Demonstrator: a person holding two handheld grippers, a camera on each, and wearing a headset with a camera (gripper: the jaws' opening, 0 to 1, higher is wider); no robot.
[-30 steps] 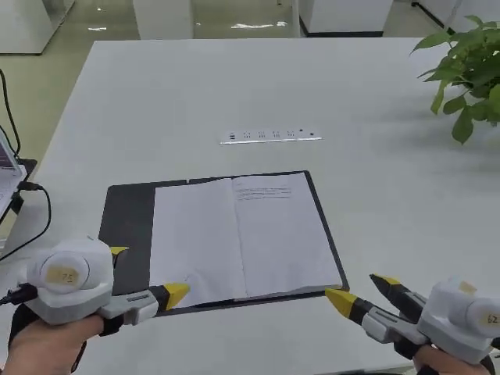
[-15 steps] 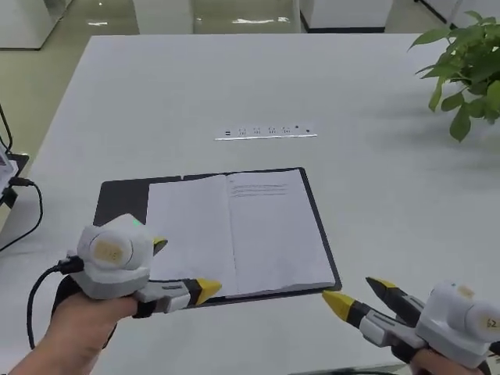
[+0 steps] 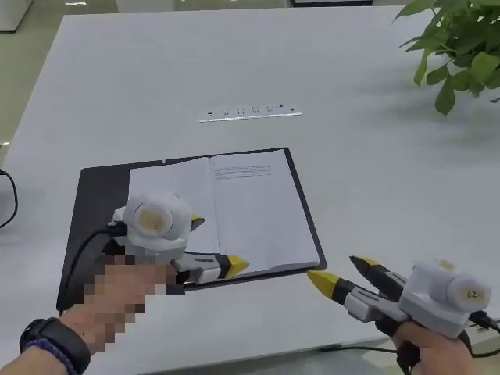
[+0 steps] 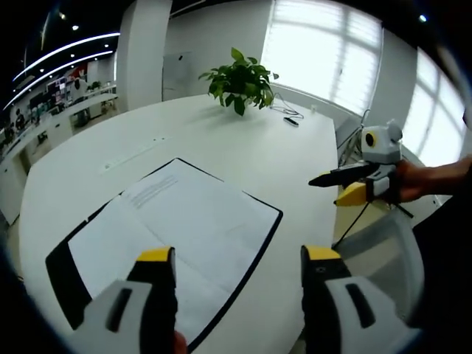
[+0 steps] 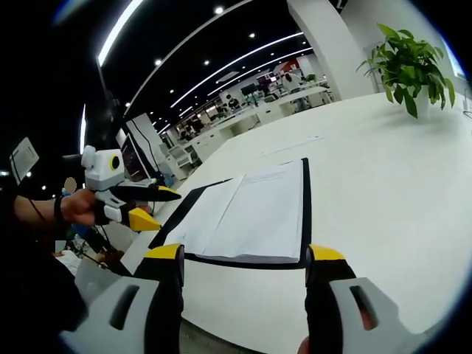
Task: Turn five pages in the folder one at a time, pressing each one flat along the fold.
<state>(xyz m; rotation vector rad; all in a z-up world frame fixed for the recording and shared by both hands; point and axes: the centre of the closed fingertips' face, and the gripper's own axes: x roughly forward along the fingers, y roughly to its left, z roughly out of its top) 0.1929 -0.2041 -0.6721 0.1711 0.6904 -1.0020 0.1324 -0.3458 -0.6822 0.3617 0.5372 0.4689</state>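
Two sets of jaws, both spread wide, nothing held.

Left gripper hangs over the folder's near edge, below the left page. Whether a tip touches paper I cannot tell.

Folder lies open and flat on the table, close to the person's side. Its black cover shows as a broad band left of the paper and as a thin border on the right. Inside are white sheets: left page blank, right page with a few lines of print at the top. The fold runs down the middle.

Handling, as I judge it: the sheets are thin, light and limp, and likely cling to one another, so a hard jaw could crease one or lift two. Best hold looks to be the right page's free edge near its near corner. Pinch one sheet only, carry it across the fold, then run a jaw down the fold to flatten it. The cover looks stiff but may slide on the smooth table; the left gripper could steady it.

Right gripper sits just off the folder's near right corner, over bare table, tips aimed at that corner.

Beyond the folder is a power strip; far to its right, a plant.
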